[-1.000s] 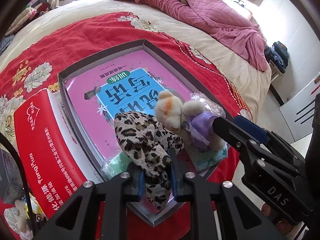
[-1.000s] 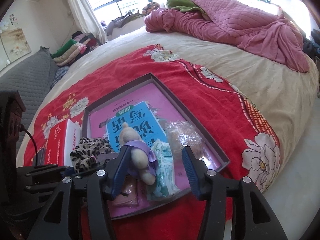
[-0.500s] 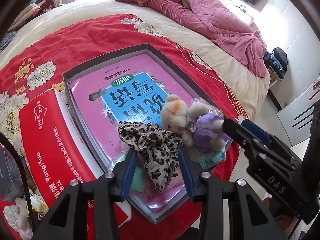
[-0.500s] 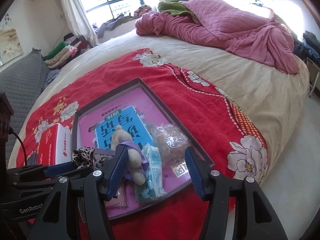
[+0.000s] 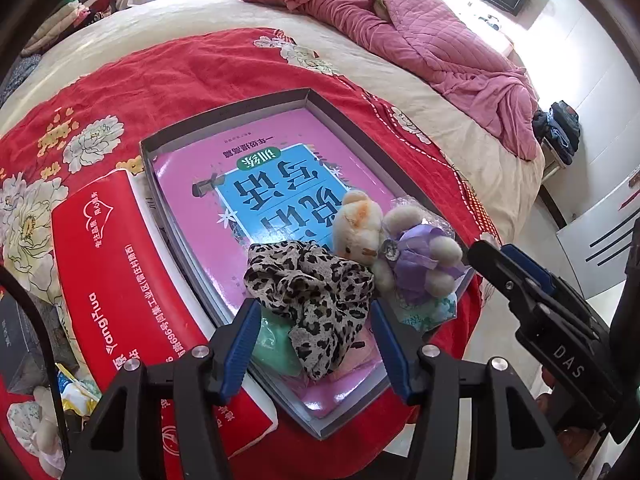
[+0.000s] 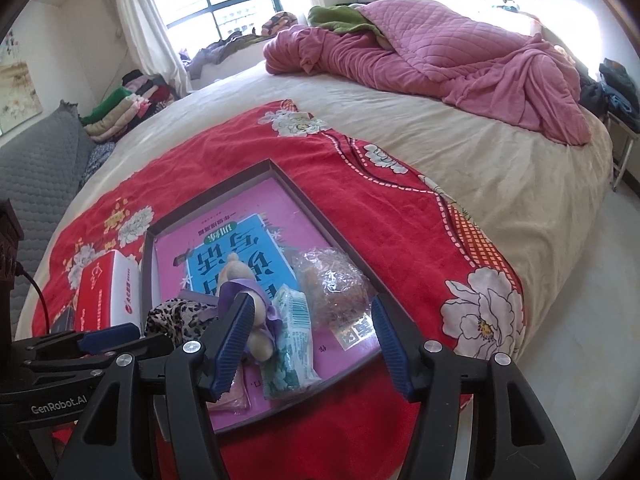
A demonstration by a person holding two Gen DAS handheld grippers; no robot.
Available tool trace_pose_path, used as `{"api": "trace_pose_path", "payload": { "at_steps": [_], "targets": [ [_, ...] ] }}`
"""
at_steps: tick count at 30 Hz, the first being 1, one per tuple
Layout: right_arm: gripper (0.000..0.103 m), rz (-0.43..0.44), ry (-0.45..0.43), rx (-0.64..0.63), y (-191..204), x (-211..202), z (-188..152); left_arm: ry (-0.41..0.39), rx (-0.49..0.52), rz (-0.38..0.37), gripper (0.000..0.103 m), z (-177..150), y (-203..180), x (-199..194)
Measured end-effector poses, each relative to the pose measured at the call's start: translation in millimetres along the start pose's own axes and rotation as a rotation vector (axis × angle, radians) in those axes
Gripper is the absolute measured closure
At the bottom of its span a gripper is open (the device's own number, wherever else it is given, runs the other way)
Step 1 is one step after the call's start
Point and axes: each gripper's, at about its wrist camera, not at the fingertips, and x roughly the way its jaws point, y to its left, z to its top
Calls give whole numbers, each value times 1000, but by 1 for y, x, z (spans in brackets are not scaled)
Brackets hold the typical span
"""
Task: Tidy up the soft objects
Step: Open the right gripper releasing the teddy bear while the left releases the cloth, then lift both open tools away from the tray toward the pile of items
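A leopard-print cloth (image 5: 316,288) lies crumpled at the near end of a shallow grey tray (image 5: 224,114), on a pink and blue book (image 5: 280,184). My left gripper (image 5: 316,320) straddles it with its jaws opening; the blue pads stand beside the cloth without pressing it. To the cloth's right a cream plush toy in purple (image 5: 400,248) lies in the tray. My right gripper (image 6: 312,320) is opening above the tray's near end, over a green tissue pack (image 6: 294,332) and a clear bubble-wrap bag (image 6: 332,280); it grips nothing. Its left finger hides part of the plush toy (image 6: 240,280).
The tray rests on a red floral blanket (image 5: 160,68) on a bed. A red and white carton (image 5: 120,272) lies against the tray's left side. A pink quilt (image 5: 420,32) is bunched at the far end. The bed edge and floor (image 6: 580,260) are to the right.
The left jaws have spread and let go of the leopard cloth, which has sunk and flattened onto the tray. The right jaws have widened a little around the plush toy and tissue pack.
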Motion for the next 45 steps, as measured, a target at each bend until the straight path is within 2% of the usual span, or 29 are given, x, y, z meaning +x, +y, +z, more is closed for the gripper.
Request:
{"api": "trace_pose_path", "payload": {
  "at_steps": [3,10,13,18,21,28,32,45],
  "targets": [
    [35,-7,-9,-2,-1,-6,1,-2,-2,-7,46,-1,-2,-3],
    [32,-35,-15,-23,-2,-14,-2,-21,15,3,45,-4,-7,-14],
    [32,-45,-26,-33,-1,-19,-3,-34,21,14,36,-4,-8,-21],
    [29,-31,-38,-14,-2,-28,-3,-51,23,5,36,-8,-10,-33],
    [29,-53,-63,-16,-1,-37,-3,-65,33,27,34,-12,-12,-41],
    [29,-62,-123,-34,5,-60,-2,-95,31,49,26,-21,-12,-60],
    [29,-95,-155,-38,7,-71,-2,-114,24,78,25,-25,-8,-72],
    [28,-73,-199,-63,21,-100,-2,-160,2,142,24,-41,1,-102]
  ]
}}
